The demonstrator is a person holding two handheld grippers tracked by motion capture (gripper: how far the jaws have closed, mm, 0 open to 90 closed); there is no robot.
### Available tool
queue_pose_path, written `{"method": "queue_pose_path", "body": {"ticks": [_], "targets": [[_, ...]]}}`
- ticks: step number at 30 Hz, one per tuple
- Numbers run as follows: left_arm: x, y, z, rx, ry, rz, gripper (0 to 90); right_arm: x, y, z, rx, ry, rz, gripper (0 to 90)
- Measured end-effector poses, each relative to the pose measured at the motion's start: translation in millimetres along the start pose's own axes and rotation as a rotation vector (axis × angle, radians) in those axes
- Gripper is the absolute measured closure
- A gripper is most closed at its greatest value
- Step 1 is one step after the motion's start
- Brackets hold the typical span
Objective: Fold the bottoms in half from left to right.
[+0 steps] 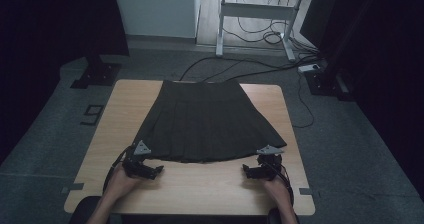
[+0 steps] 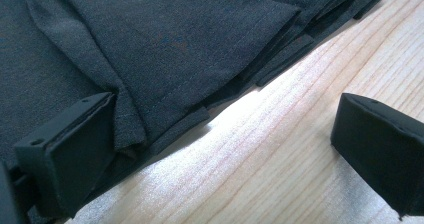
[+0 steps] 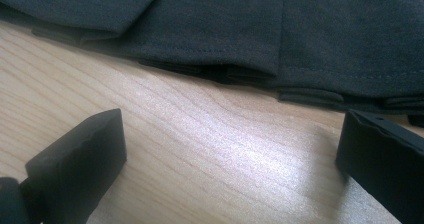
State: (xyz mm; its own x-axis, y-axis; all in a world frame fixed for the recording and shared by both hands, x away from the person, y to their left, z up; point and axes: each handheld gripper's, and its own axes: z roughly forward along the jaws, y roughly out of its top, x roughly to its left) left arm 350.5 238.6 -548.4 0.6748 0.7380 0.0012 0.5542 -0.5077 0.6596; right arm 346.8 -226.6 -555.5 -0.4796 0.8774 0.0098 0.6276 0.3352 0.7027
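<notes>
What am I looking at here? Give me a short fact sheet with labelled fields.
Garment: dark pleated skirt, spread flat, hem toward the person
Surface: light wooden table
Left gripper: open, at the hem's left corner, one jaw against the cloth
Right gripper: open, just short of the hem's right end, holding nothing
Behind: desk frame and floor cables

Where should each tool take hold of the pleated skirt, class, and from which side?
Grip the skirt at its hem, near the two lower corners, coming from the table's near edge. The hem lies closest to both open tools, and its stacked pleat edges give the jaws a lip to pinch.
</notes>
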Motion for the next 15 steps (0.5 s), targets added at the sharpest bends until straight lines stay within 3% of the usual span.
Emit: {"method": "queue_pose_path", "body": {"ticks": [3,7,12,13,15], "targets": [[-2.4,3.4,-2.0,0.023,0.019,-0.004,1.3,-0.3,0.7,-0.9,0.010,0.007,0.004,0.0],[-5.0,6.3,-5.0,0.013,0.013,-0.007,3.2,-2.1,1.7,-3.2,0.015,0.020,0.028,0.0],[-4.2,16.9,-20.6,-0.072,-0.041,-0.021,8.2,-2.6,4.8,-8.1,0.006,-0.002,0.028,0.0],[-2.8,19.4,-24.5,-0.086,-0.050,-0.025,13.2,-1.8,8.3,-11.6,-0.009,0.004,0.045,0.0],[4.5,27.2,-34.5,-0.110,-0.050,-0.041,14.2,1.3,13.2,-14.2,-0.021,0.006,0.050,0.0]]}}
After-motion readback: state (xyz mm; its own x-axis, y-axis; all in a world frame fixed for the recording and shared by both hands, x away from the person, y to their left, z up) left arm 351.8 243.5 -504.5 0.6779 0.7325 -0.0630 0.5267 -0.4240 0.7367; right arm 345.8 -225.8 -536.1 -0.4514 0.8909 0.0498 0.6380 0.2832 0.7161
